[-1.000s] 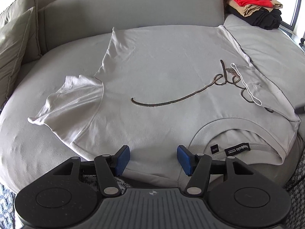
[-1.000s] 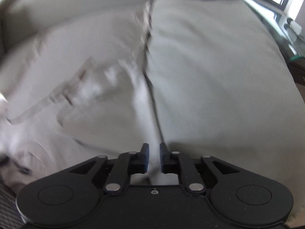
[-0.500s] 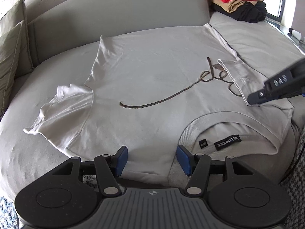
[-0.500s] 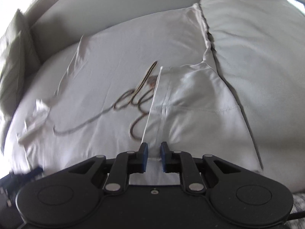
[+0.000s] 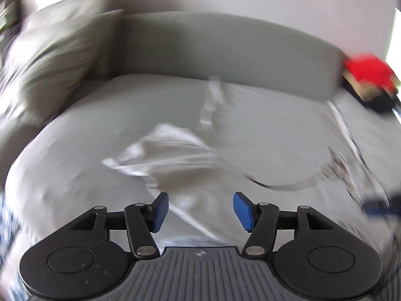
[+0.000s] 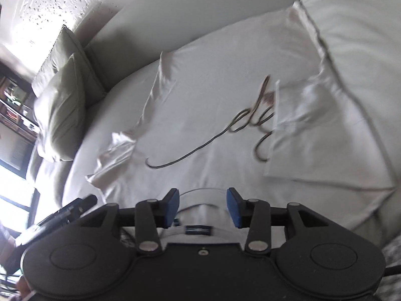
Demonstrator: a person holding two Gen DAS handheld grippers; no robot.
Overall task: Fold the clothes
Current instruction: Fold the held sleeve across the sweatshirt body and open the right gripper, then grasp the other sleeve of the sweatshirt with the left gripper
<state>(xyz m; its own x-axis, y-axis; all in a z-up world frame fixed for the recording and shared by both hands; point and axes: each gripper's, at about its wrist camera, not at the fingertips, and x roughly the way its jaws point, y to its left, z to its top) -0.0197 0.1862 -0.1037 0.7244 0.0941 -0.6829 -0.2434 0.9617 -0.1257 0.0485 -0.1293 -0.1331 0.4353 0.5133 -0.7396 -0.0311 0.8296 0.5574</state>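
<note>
A pale grey T-shirt with dark script lettering lies flat on the sofa seat, collar nearest me. One sleeve is folded in over the chest; the other sleeve lies crumpled and spread out. My right gripper hovers over the collar and its label, jaws opening, pads clear of the cloth. In the blurred left wrist view, my left gripper hangs above the shirt's edge near the spread sleeve, jaws opening with nothing pinched. The left gripper also shows at the lower left of the right wrist view.
The grey sofa backrest curves behind the shirt. Two olive cushions lean at the left end. A stack of folded clothes with a red one on top sits at the far right of the seat.
The right gripper let go of the folded-in sleeve, drew back to the collar and its jaws spread. The left gripper swung left towards the spread sleeve, and its view blurred.
</note>
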